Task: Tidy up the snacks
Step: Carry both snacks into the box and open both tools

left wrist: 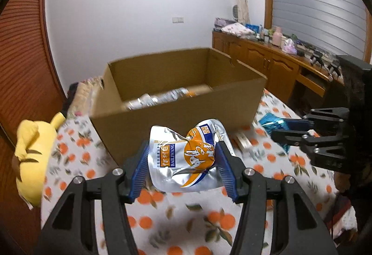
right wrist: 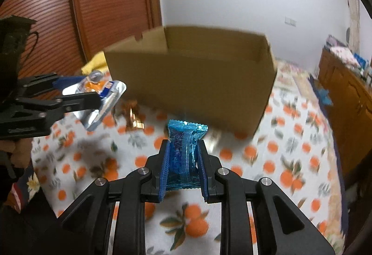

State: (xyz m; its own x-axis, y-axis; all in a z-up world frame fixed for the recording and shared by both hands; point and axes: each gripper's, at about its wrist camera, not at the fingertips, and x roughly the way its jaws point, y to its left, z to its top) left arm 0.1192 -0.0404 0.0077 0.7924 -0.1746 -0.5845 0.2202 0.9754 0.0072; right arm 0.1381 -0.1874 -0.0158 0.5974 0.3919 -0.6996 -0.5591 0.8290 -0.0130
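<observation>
My left gripper is shut on a silver and orange snack pouch and holds it above the bed, just short of the near wall of an open cardboard box. Several silver packets lie inside the box. My right gripper is shut on a shiny blue snack packet, held above the bed before the box. Each gripper shows in the other's view: the right one with its blue packet, the left one with its pouch.
The bed has a white sheet with orange fruit print. A gold-wrapped snack lies on it by the box's near wall. A yellow plush toy lies at the left. A wooden sideboard with clutter stands at the right.
</observation>
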